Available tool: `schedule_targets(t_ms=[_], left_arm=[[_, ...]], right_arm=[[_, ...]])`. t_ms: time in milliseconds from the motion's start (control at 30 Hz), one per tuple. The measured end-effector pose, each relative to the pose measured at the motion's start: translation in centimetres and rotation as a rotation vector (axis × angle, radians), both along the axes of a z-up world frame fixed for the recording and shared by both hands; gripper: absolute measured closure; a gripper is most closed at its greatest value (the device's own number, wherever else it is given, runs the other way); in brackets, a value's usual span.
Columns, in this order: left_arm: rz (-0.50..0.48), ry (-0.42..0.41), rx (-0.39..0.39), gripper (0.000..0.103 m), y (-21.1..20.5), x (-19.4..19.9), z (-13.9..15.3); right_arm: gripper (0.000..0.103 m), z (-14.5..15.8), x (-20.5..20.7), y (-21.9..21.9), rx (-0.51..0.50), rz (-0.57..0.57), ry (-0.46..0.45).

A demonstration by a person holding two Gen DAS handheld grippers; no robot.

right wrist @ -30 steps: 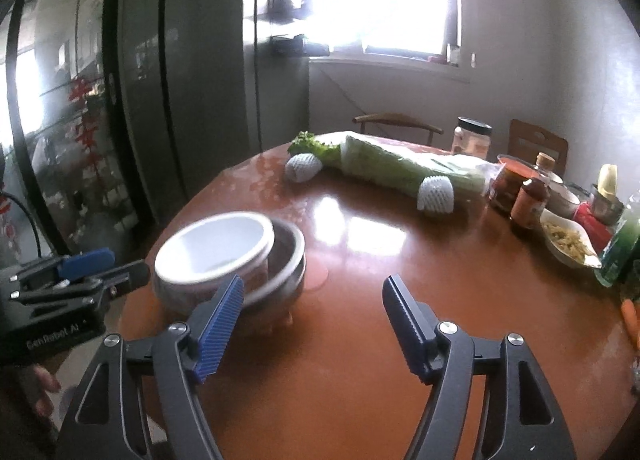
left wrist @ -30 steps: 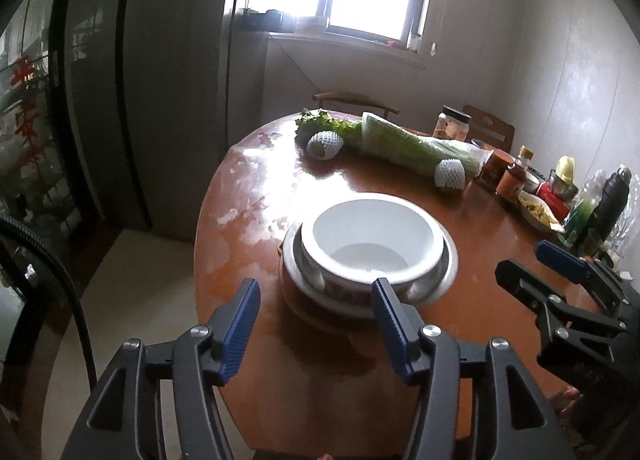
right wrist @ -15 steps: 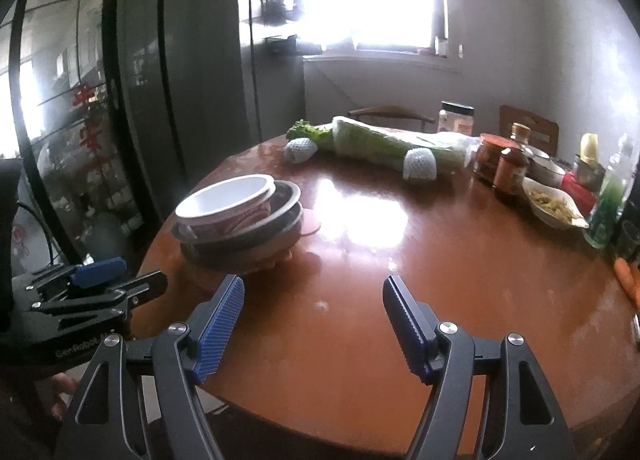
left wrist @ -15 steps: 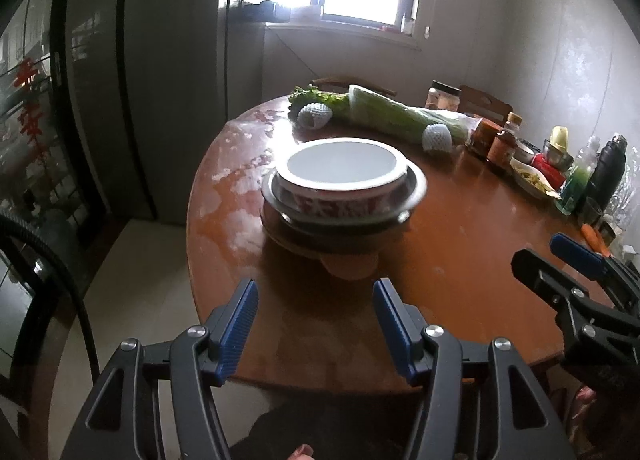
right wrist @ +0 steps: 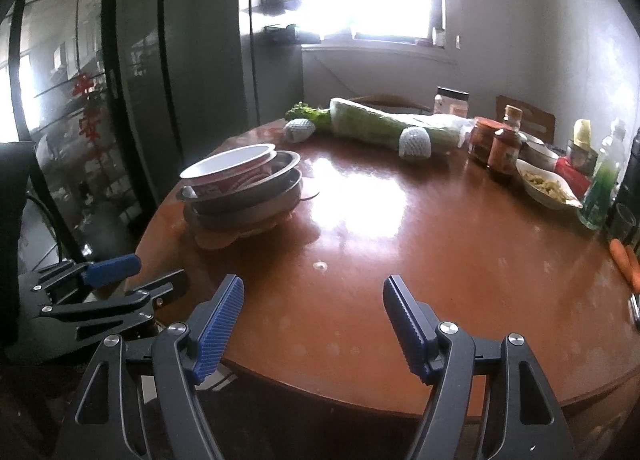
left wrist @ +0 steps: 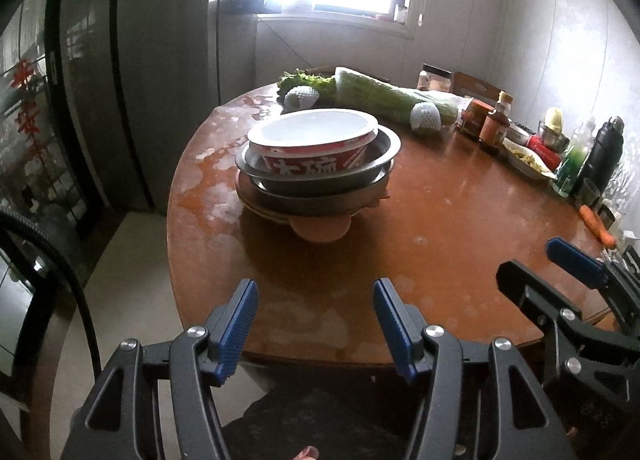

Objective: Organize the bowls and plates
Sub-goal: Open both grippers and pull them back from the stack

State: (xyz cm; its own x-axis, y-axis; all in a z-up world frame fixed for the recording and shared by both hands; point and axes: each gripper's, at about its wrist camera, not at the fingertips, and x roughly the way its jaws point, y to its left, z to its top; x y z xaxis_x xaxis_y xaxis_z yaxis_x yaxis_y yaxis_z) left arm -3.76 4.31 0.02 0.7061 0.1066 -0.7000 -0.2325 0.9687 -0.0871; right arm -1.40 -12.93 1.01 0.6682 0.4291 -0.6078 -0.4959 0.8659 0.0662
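Round wooden table [left wrist: 440, 219], stacked bowls [left wrist: 316, 163] near its edge, both grippers' jaws spread, empty.

The left claw [left wrist: 314, 302] is black, with two fingers shaped like open triangles, and each finger wears a blue pad with tiny ridges [left wrist: 236, 324]. Round silver screws [left wrist: 196, 331] shine on the joints. The right claw [right wrist: 312, 300] looks just the same, black with blue ridged pads [right wrist: 218, 330] and silver screws [right wrist: 447, 326].
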Motion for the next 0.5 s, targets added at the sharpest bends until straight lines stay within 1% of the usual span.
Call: schedule_targets(t_ms=[67, 167, 500], left_arm=[[0.002, 0.006, -0.002, 0.043, 0.01, 0.04, -0.10], [-0.001, 0.001, 0.009, 0.043, -0.04, -0.09, 0.00], [0.005, -0.010, 0.026, 0.043, -0.24, -0.39, 0.30]], right_arm=[[0.029, -0.10, -0.12, 0.04, -0.017, -0.010, -0.010], [0.029, -0.30, -0.35, 0.03, -0.007, -0.005, 0.009], [0.029, -0.59, -0.82, 0.14, -0.018, -0.008, 0.007]])
